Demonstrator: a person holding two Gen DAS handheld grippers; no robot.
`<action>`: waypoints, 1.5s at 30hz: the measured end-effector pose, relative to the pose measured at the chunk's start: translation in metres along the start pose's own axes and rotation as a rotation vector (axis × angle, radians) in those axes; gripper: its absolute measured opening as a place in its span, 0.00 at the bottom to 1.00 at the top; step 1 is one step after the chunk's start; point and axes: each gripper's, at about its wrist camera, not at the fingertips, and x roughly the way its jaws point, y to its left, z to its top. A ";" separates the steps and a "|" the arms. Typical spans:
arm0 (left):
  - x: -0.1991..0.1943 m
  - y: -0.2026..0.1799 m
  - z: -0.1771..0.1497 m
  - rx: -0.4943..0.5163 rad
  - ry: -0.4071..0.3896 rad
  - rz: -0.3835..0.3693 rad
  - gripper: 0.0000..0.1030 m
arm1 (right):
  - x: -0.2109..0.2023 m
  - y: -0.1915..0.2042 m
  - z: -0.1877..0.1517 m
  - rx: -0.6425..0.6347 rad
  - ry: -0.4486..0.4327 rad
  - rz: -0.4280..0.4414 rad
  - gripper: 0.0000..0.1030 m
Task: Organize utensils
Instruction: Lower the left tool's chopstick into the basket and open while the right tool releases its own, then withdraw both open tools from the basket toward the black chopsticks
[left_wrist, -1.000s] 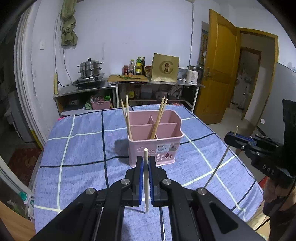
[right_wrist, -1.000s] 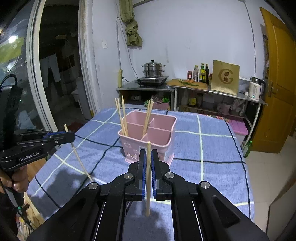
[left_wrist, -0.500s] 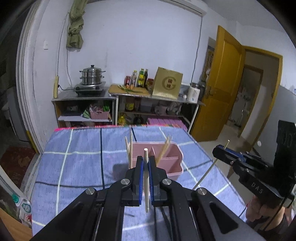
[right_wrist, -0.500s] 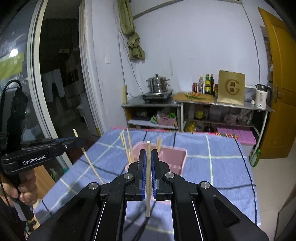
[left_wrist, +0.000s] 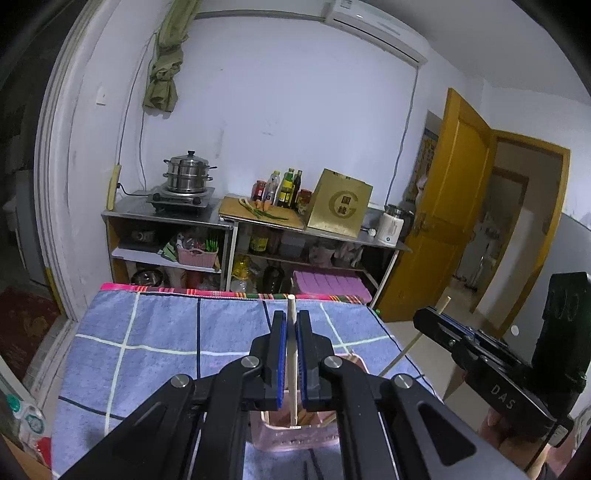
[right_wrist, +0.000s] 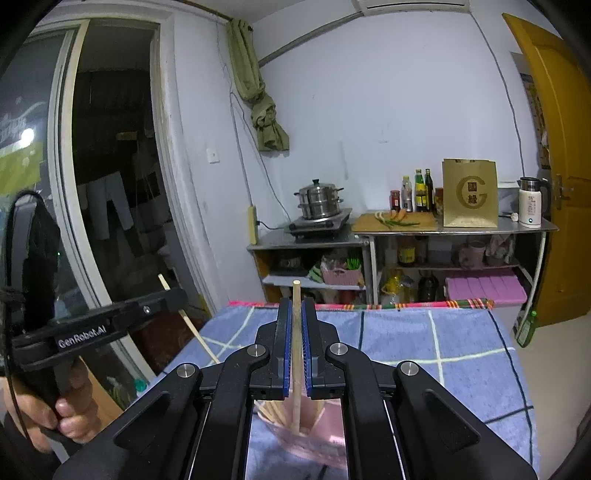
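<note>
My left gripper (left_wrist: 290, 325) is shut on an upright wooden chopstick (left_wrist: 292, 354); its lower end hangs over the pink utensil holder (left_wrist: 295, 435), seen low between the arms. My right gripper (right_wrist: 294, 314) is shut on another chopstick (right_wrist: 295, 354), whose lower end reaches into the pink holder (right_wrist: 314, 432) beside several chopsticks (right_wrist: 271, 410) standing there. Each gripper shows in the other's view, the right one (left_wrist: 430, 318) and the left one (right_wrist: 173, 295), each with its chopstick angled down.
The holder stands on a table under a blue checked cloth (left_wrist: 155, 339). Behind are metal shelves with a steamer pot (left_wrist: 188, 175), bottles (left_wrist: 284, 188), a gold box (left_wrist: 340, 208) and a kettle (left_wrist: 391, 225). A yellow door (left_wrist: 436, 221) stands open at right.
Both grippers have risen and moved forward over the holder, which dropped to the bottom of both views. Both chopsticks' lower ends now hang at the holder's top.
</note>
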 end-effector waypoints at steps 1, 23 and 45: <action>0.004 0.002 0.001 -0.002 -0.005 -0.001 0.05 | 0.003 0.000 0.001 0.001 -0.007 0.001 0.05; 0.066 0.010 -0.049 0.029 0.101 0.032 0.05 | 0.049 -0.018 -0.050 0.033 0.129 -0.006 0.05; 0.040 0.006 -0.087 0.060 0.116 0.060 0.16 | 0.013 -0.016 -0.069 -0.013 0.139 -0.039 0.24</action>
